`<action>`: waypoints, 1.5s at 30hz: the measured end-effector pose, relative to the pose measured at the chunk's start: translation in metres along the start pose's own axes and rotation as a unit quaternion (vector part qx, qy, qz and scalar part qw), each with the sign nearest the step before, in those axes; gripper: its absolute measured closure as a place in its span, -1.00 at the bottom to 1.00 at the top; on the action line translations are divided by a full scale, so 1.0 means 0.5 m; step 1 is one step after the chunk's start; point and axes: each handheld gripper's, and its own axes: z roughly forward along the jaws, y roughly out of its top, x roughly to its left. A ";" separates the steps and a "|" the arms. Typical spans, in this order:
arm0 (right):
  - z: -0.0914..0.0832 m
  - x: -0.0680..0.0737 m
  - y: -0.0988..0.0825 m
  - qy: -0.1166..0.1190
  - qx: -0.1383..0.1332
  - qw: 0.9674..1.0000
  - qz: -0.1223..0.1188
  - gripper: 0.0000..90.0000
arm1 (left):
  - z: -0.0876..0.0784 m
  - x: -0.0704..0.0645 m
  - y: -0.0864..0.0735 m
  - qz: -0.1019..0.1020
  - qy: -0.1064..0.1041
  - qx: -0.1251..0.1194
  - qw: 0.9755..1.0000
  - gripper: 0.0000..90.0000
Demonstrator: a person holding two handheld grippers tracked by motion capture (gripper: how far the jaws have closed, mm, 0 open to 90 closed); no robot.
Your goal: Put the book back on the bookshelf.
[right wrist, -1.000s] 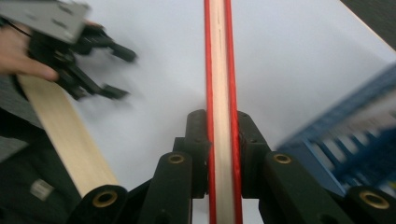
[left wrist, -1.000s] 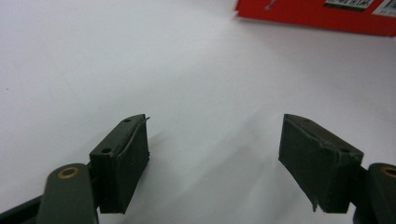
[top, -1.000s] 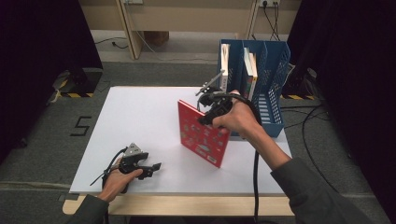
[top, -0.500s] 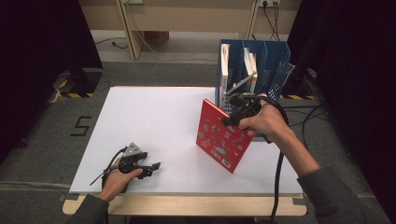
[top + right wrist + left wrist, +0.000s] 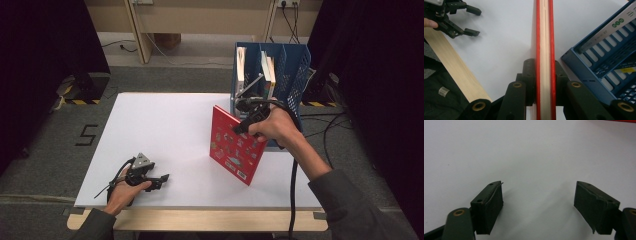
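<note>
R claw (image 5: 243, 121) was clamped on the top edge of a thin red hardback book (image 5: 234, 145), held upright just in front of the blue file rack (image 5: 295, 75); the book's long axis ran slantwise down from the claw toward the counter (image 5: 165, 130), spine-on to the rack's slots behind it. R hand was much nearer the rack. L claw (image 5: 159, 180) rested well away from the rack at the counter's near edge, jaws part-open w/ nothing between.
</note>
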 end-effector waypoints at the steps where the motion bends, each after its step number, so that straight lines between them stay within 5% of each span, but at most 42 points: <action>1: 0.002 -0.001 0.000 0.001 0.004 1.000 0.001 0.73 | 0.000 0.000 0.000 0.000 0.000 0.000 1.000 -0.50; 18: -0.002 -0.007 -0.011 0.008 -0.001 1.000 0.004 0.76 | 0.000 0.001 0.000 -0.001 -0.003 0.000 1.000 -0.51; 38: -0.147 -0.080 -0.145 -0.010 -0.066 0.995 0.077 0.76 | 0.001 0.002 0.000 -0.005 -0.007 -0.001 1.000 -0.53; 45: -0.189 -0.110 -0.193 -0.030 -0.072 0.991 0.104 0.76 | 0.000 0.009 0.000 -0.029 -0.019 -0.008 0.999 -0.54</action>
